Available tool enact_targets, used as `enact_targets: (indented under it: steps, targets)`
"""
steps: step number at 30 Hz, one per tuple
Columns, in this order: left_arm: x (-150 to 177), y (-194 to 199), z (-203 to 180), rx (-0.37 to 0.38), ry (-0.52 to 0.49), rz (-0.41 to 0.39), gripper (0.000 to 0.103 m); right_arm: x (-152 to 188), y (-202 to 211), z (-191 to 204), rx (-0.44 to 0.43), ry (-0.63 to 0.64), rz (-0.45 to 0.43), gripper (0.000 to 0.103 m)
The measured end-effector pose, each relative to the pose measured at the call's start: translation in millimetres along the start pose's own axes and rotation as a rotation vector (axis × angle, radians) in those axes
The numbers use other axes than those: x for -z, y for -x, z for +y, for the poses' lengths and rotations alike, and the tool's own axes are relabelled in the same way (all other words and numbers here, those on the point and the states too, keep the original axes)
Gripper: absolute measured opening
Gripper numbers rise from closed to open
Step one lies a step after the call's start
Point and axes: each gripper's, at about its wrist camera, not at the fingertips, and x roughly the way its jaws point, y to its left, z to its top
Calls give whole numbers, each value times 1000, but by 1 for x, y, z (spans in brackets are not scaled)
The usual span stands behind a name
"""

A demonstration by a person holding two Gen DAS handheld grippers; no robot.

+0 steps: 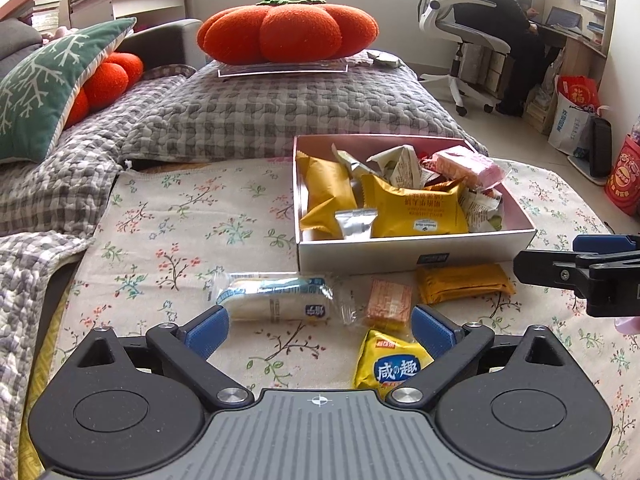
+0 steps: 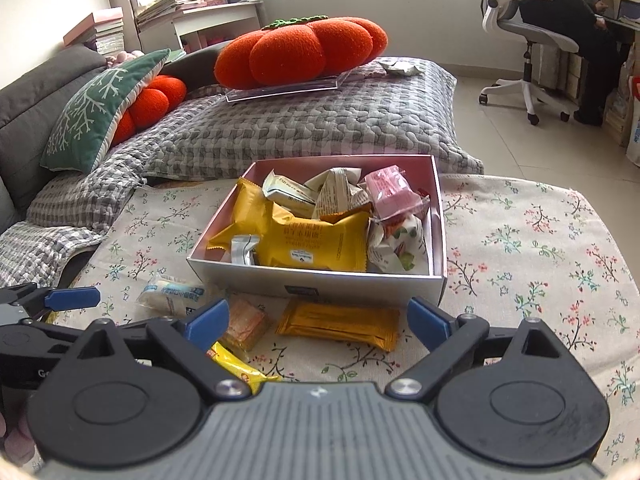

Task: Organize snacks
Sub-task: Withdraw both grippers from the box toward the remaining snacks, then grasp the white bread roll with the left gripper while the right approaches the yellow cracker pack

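A white box (image 1: 416,250) (image 2: 320,282) filled with several wrapped snacks stands on a floral cloth (image 1: 168,240). Loose in front of it lie a clear-wrapped white roll (image 1: 276,300) (image 2: 172,290), an orange cracker pack (image 1: 390,308) (image 2: 244,322), a flat gold packet (image 1: 464,282) (image 2: 340,322) and a yellow packet with a blue label (image 1: 392,364) (image 2: 236,366). My left gripper (image 1: 320,330) hovers open above the roll and the cracker pack, holding nothing. My right gripper (image 2: 320,318) is open and empty over the gold packet, and shows at the right edge of the left wrist view (image 1: 552,254).
Behind the box, a grey checked quilt (image 1: 280,112) carries an orange pumpkin cushion (image 1: 288,32) on a clear tray. A green pillow (image 1: 44,84) leans at the left. A person sits in a white office chair (image 1: 456,24) at a desk far right, beside floor bags (image 1: 572,120).
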Motion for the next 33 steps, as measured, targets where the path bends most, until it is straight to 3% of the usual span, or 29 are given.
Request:
enact_targets:
  steps: [16,21,27,33]
  targets:
    - [18,-15,21,-65,-11,1,99,24,-2,-2,28,17,8,97]
    - [21,-36,31,-76,-35,45,99,29,-13,1,4,14,11,97]
    - [15,-57,34,-68,-147,21,99,41,-36,17,-45,66,74,97]
    - [2,-70,20,33,-378,-34,99,51,-46,39,-125,127,118,96]
